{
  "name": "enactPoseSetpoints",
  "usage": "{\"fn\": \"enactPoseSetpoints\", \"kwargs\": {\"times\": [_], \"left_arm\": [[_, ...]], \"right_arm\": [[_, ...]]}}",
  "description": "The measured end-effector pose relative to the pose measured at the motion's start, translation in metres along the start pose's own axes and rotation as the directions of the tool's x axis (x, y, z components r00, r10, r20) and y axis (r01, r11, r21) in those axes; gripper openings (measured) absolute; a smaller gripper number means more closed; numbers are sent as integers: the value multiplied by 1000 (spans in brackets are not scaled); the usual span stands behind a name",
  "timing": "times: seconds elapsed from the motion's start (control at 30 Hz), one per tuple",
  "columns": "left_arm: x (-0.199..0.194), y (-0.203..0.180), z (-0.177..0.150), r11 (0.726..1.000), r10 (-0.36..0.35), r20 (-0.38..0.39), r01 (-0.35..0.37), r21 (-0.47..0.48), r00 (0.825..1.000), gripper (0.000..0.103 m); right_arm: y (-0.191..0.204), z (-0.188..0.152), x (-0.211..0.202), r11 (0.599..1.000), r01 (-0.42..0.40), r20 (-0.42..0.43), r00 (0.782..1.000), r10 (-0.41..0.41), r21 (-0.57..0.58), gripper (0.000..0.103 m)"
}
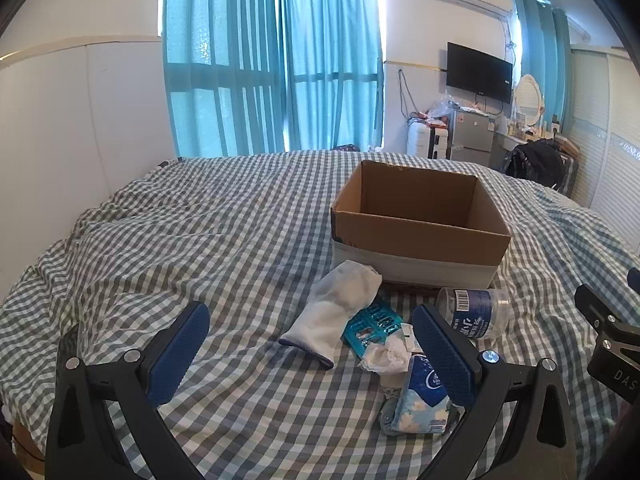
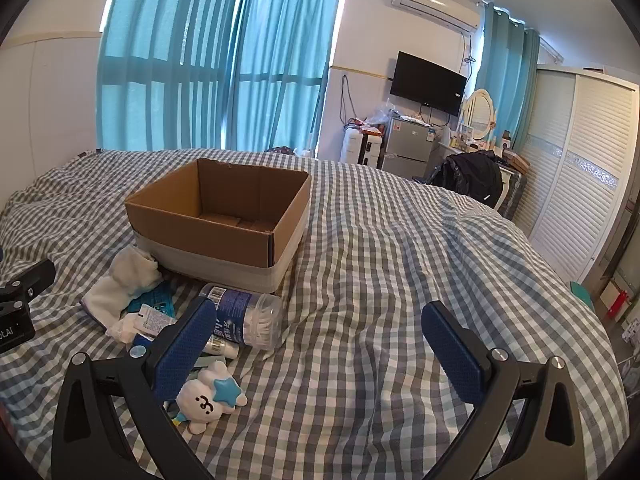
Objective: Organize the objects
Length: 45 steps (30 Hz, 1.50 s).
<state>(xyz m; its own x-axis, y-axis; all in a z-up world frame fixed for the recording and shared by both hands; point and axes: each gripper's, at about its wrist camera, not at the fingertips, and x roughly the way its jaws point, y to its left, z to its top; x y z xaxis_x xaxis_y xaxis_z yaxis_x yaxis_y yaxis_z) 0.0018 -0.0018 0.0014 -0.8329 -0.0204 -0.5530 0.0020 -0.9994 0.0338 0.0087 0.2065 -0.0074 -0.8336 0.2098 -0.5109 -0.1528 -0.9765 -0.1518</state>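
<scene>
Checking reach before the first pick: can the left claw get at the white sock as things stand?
Probably yes. The left claw stands open, and the white sock lies uncovered on the bedspread just ahead of it, resting partly on a teal packet; nothing blocks the approach.

The blister pack (image 1: 374, 326) lies partly under the sock (image 1: 340, 308). The right pad (image 1: 444, 356) covers part of the tissue pack (image 1: 420, 400). The bottle's label (image 1: 472, 312) is unreadable.
</scene>
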Motion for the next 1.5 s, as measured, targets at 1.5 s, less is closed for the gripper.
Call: {"fn": "enactPoseSetpoints", "kwargs": {"times": [1.5], "left_arm": [[-4, 5, 3, 999, -19, 10, 19, -38, 1000, 103]], "right_arm": [[8, 5, -13, 999, -26, 40, 999, 27, -23, 103]]}}
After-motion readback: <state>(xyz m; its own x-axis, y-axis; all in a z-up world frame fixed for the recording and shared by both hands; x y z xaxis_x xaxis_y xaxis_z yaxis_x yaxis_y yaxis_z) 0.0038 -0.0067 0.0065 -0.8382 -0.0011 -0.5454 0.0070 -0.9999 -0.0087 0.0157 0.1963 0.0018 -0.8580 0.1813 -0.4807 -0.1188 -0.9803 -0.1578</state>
